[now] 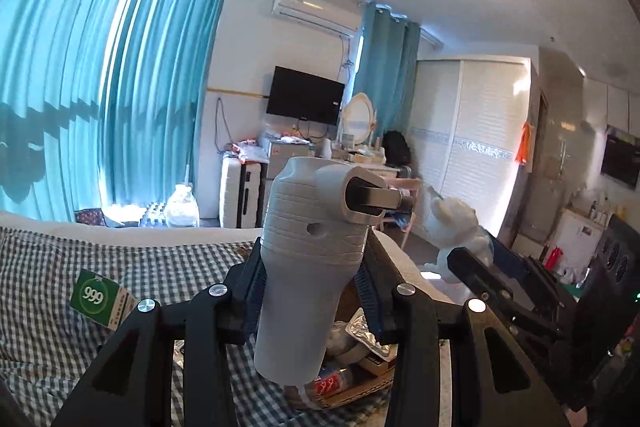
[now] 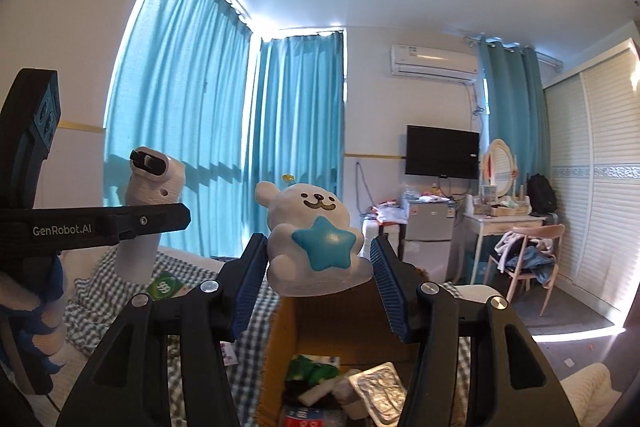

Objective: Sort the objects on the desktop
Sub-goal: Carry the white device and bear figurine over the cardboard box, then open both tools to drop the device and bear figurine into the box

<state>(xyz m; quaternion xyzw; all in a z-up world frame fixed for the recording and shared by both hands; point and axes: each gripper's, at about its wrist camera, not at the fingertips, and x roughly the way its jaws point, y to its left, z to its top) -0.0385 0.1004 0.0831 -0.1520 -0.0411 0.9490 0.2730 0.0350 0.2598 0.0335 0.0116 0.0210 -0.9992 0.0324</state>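
Observation:
My left gripper (image 1: 312, 291) is shut on a grey handheld device with a ribbed body and a dark nozzle (image 1: 308, 251), held upright above the bed. That device (image 2: 148, 211) and the left gripper's black body (image 2: 92, 227) also show at the left of the right wrist view. My right gripper (image 2: 318, 279) is shut on a white bear figure with a blue star (image 2: 316, 231), held over an open cardboard box (image 2: 288, 323). In the left wrist view the bear (image 1: 456, 227) appears at the right, behind the right gripper's black frame.
The cardboard box holds several items: a foil blister pack (image 2: 380, 391), a green packet (image 2: 312, 367) and a red-labelled bottle (image 1: 332, 383). A green "999" box (image 1: 96, 297) lies on the checked bedspread (image 1: 48, 307). A person's gloved hand (image 2: 36, 303) holds the left gripper.

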